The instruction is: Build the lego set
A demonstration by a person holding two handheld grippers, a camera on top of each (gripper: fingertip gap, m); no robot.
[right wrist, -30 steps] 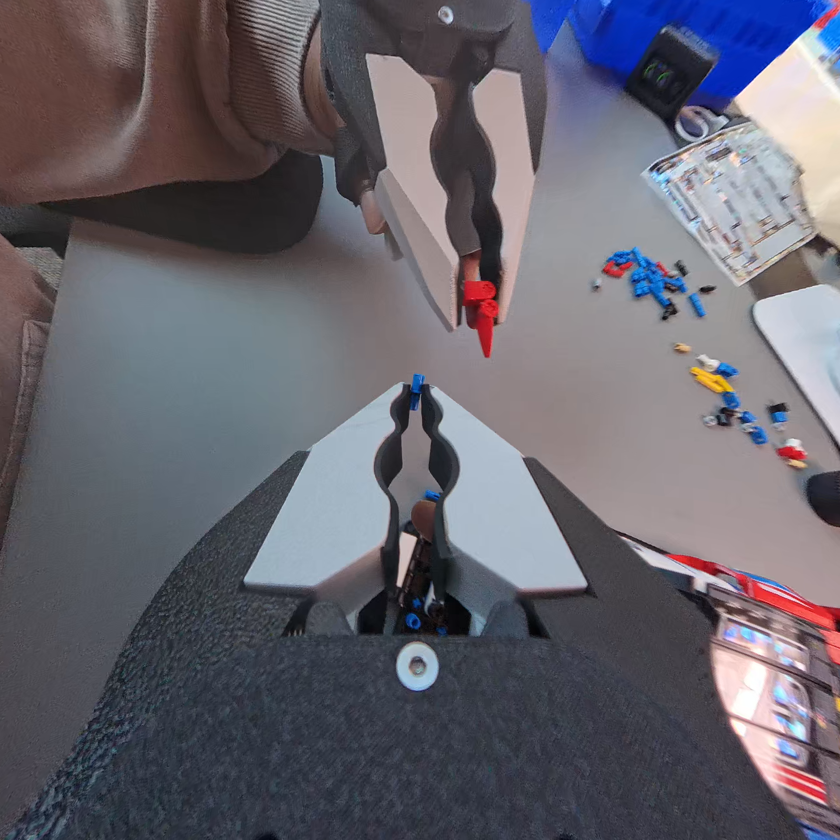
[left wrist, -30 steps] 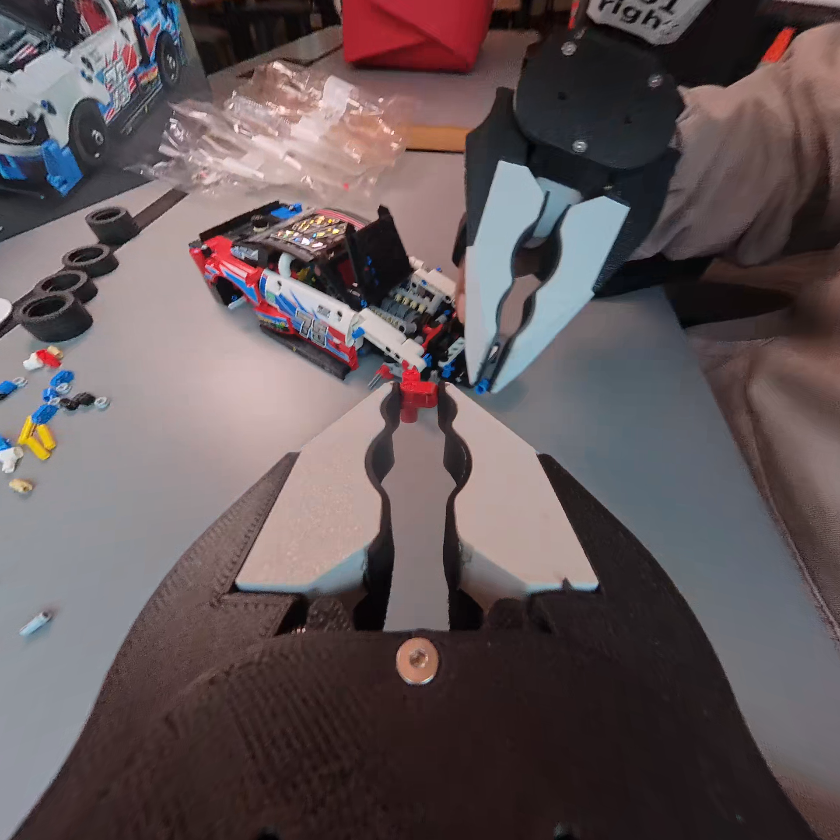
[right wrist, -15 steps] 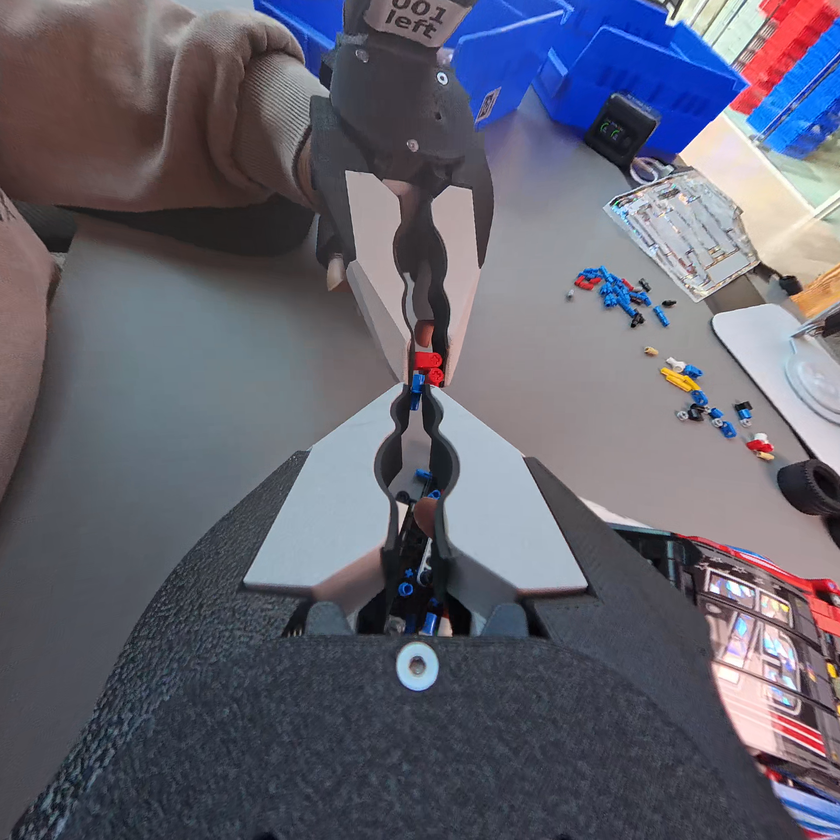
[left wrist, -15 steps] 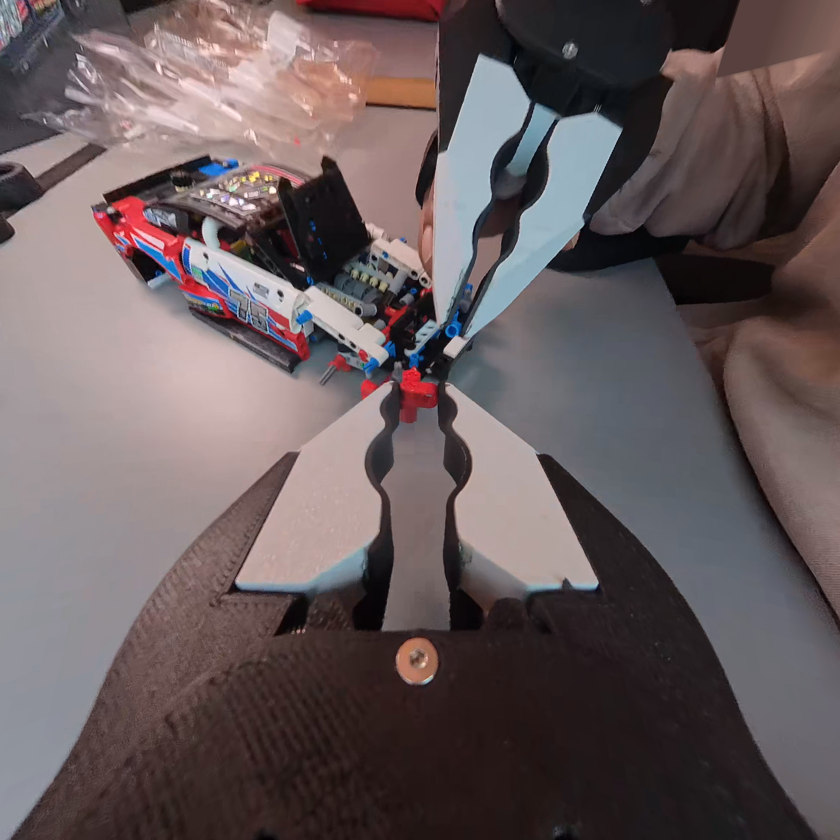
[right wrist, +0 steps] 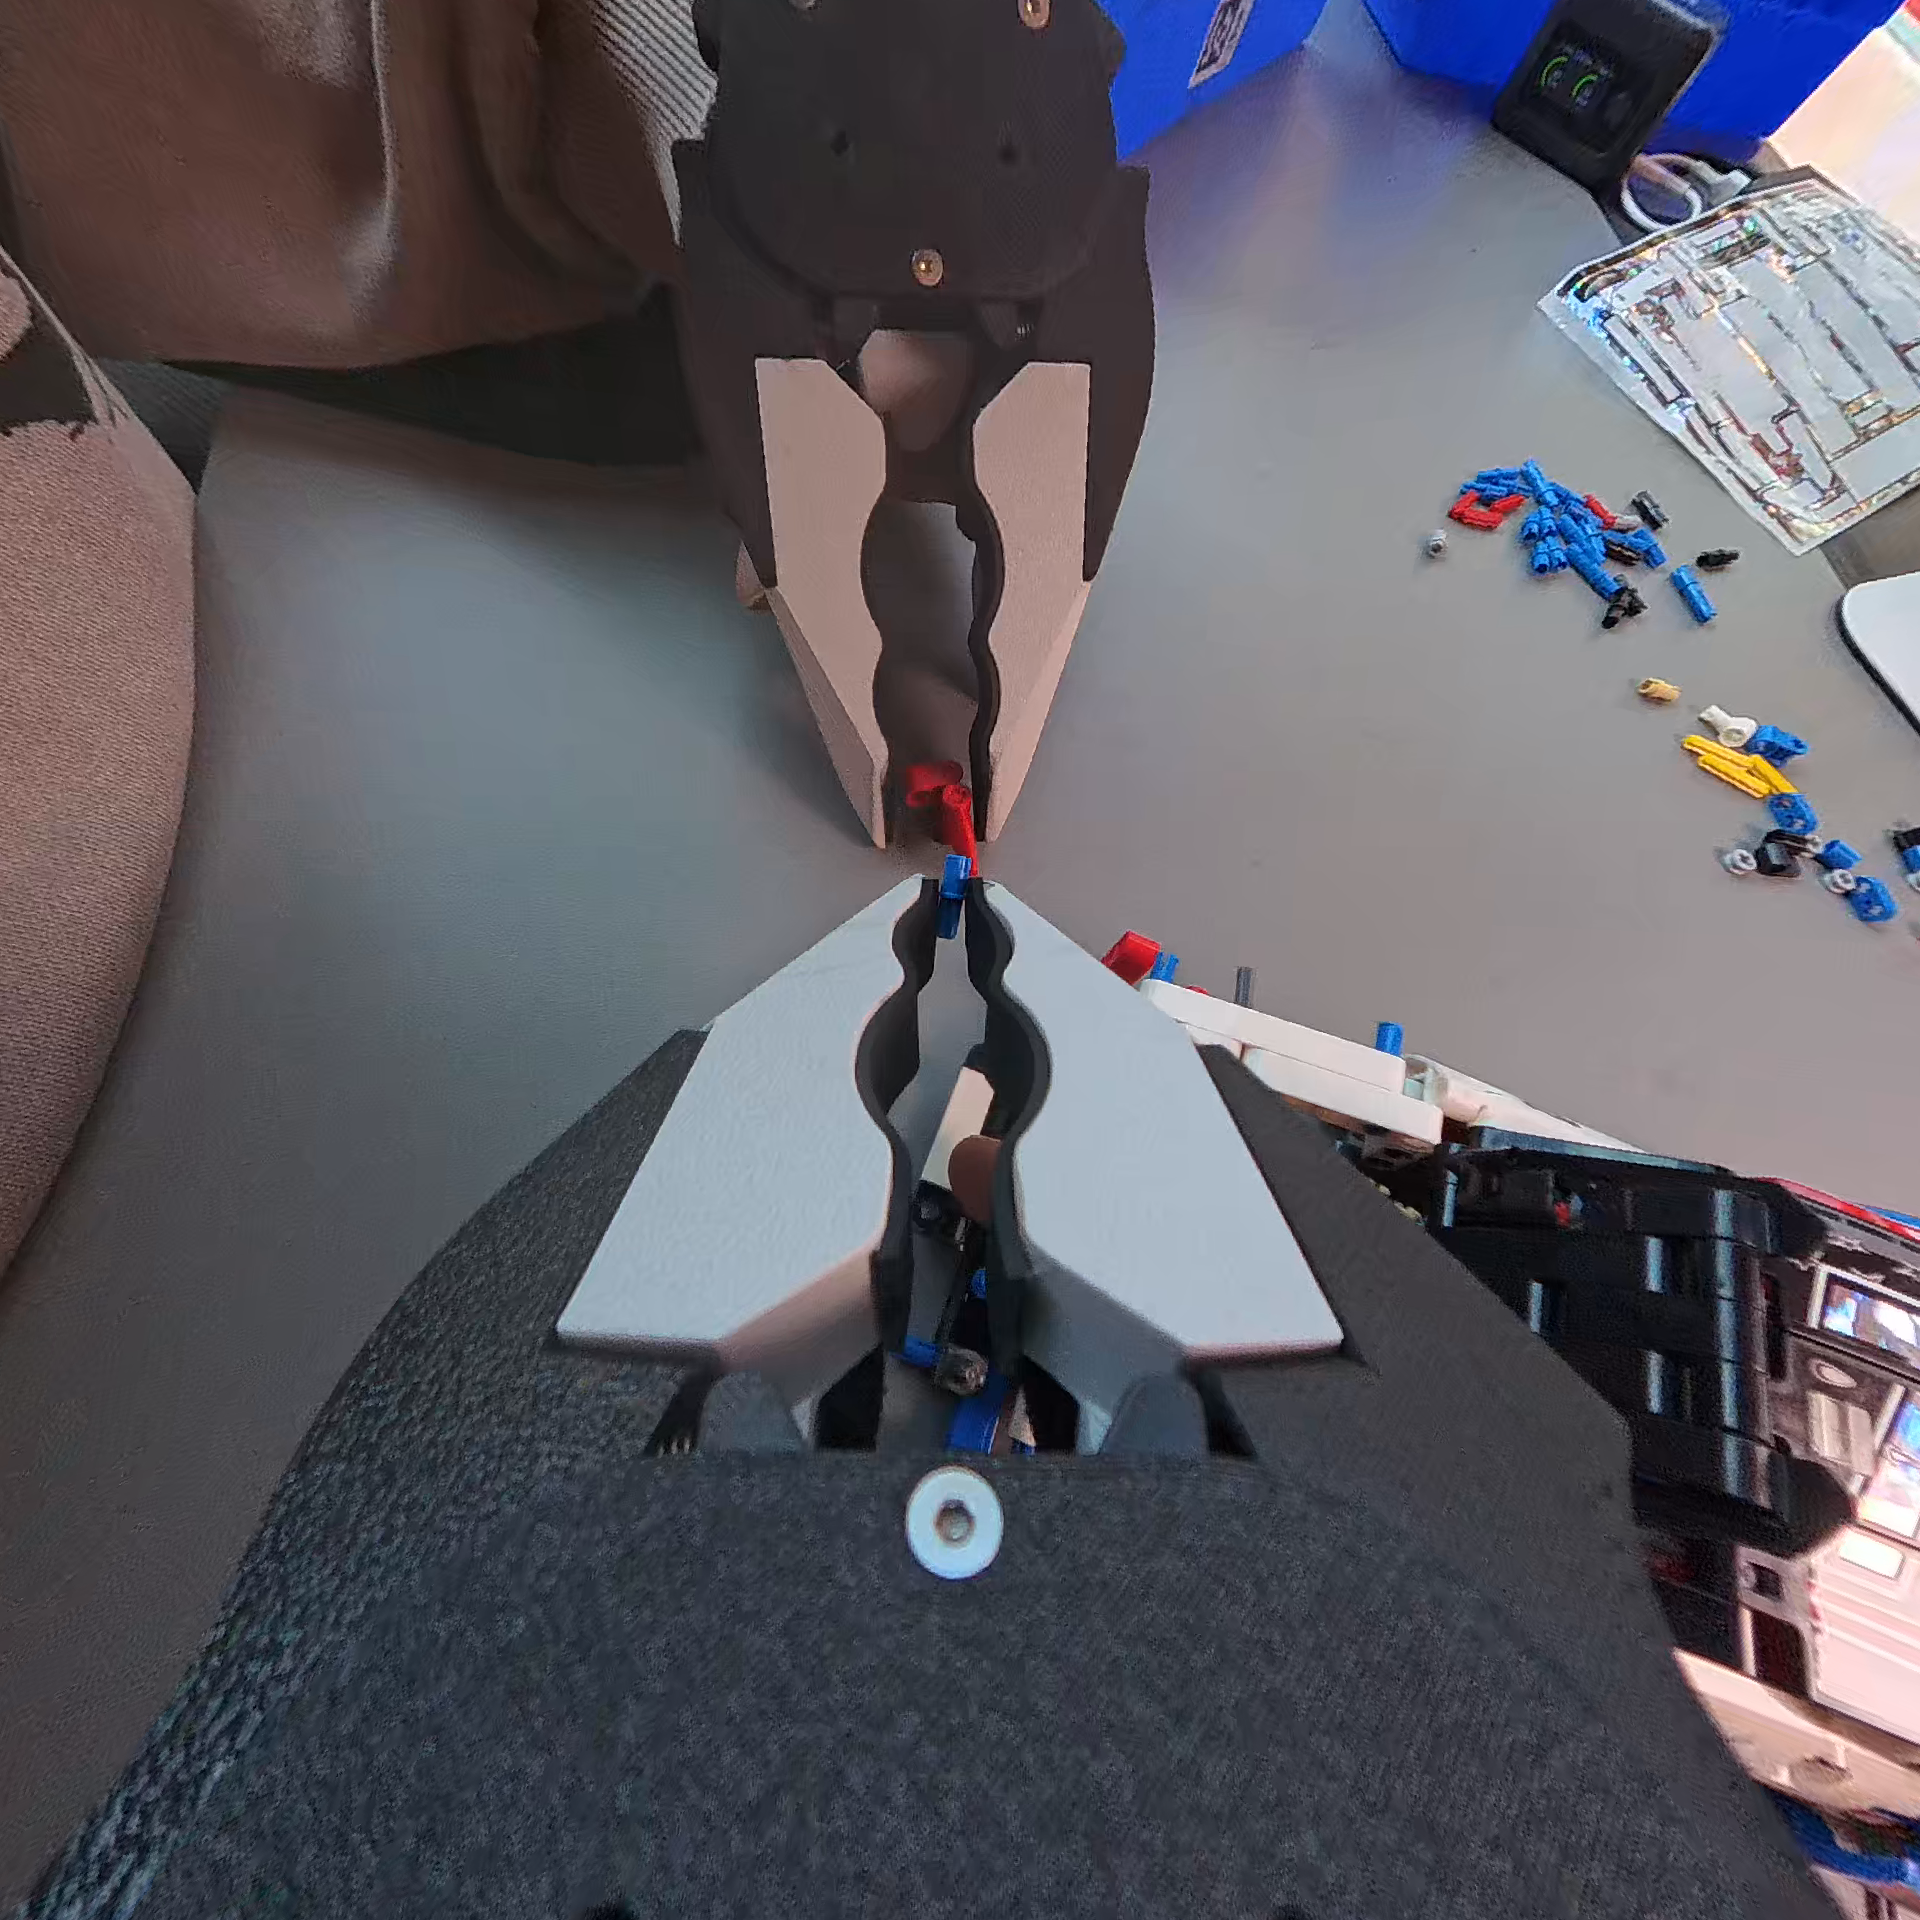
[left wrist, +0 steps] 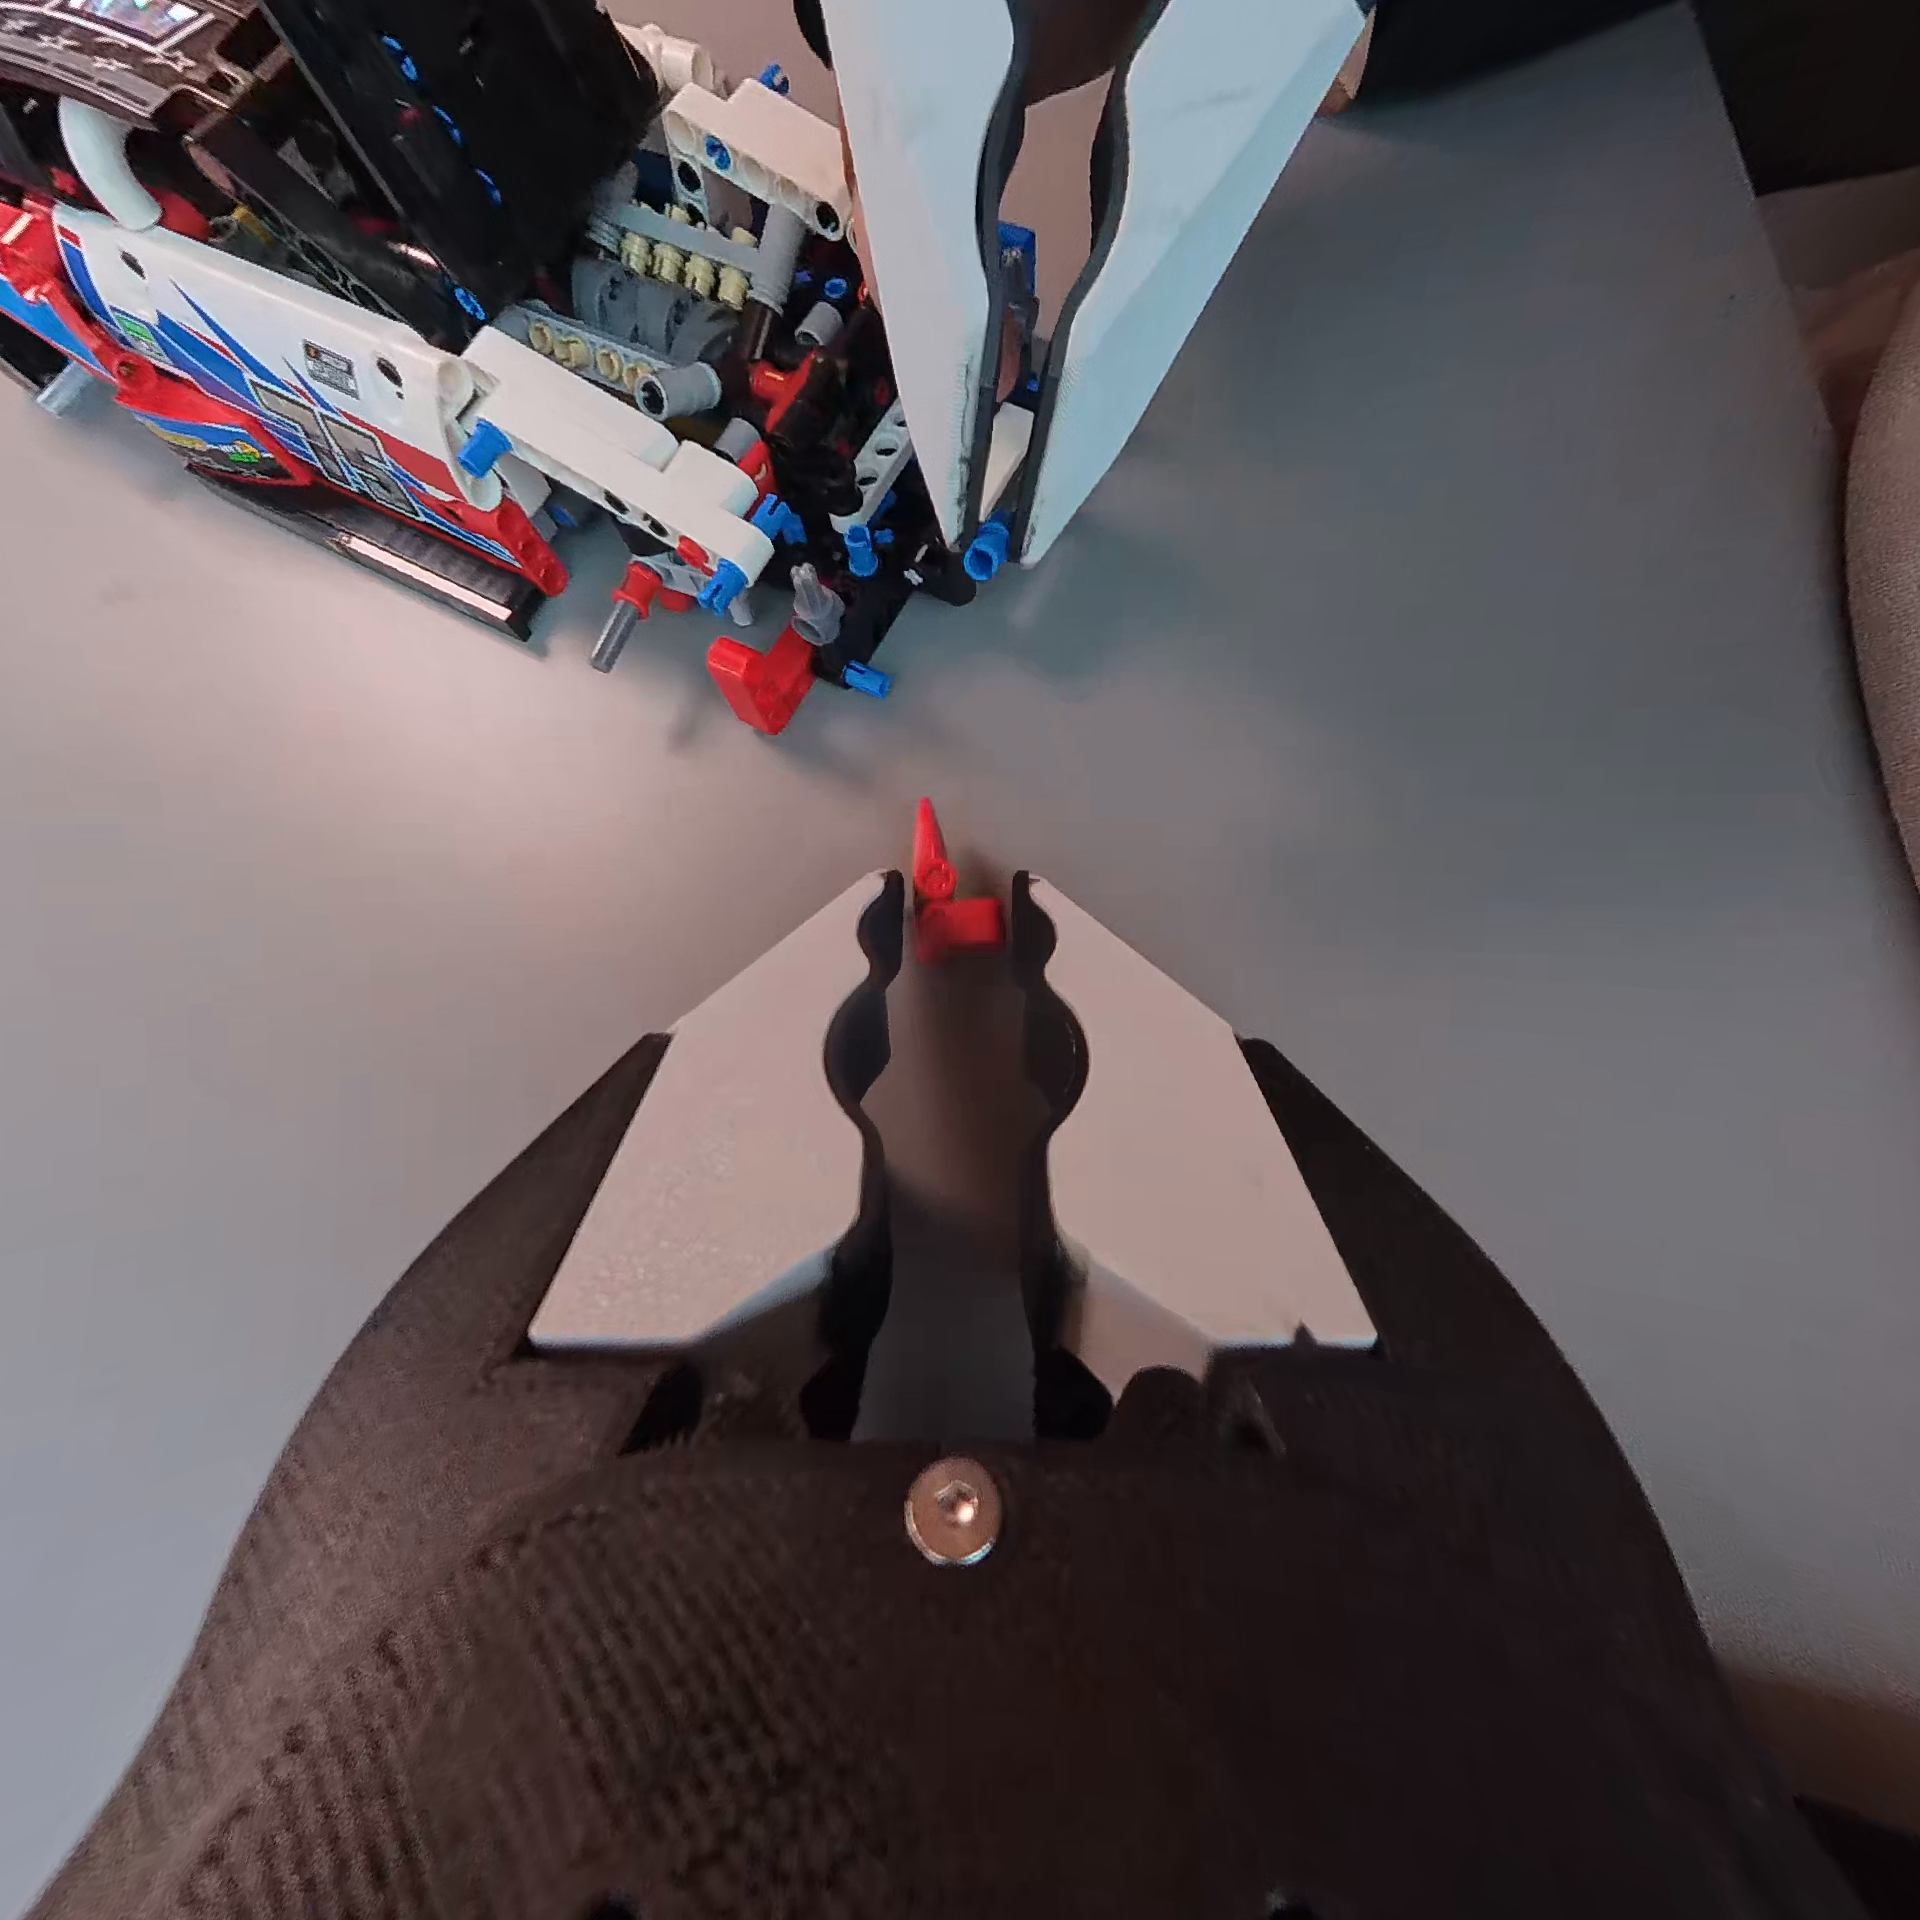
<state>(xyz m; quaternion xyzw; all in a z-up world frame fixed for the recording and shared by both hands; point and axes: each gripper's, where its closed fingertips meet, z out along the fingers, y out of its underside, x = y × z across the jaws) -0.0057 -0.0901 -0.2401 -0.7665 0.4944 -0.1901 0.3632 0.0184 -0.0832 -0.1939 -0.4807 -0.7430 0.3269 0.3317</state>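
Left gripper [left wrist: 951,883] pinching red piece [left wrist: 951,914], right gripper [right wrist: 951,883] clamping blue pin [right wrist: 950,896]

two grippers [left wrist: 951,883] [right wrist: 953,883], one lego car [left wrist: 343,343], one sticker sheet [right wrist: 1756,353], two blue bins [right wrist: 1195,62]

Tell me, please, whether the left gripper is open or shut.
Shut: the left gripper pinches a small red piece between its fingertips.

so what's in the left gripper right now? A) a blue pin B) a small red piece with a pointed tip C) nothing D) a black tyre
B: the left gripper is closed on a small red piece at the tips of its fingers, pointed end toward the lego car; the blue pin sits in the right gripper.
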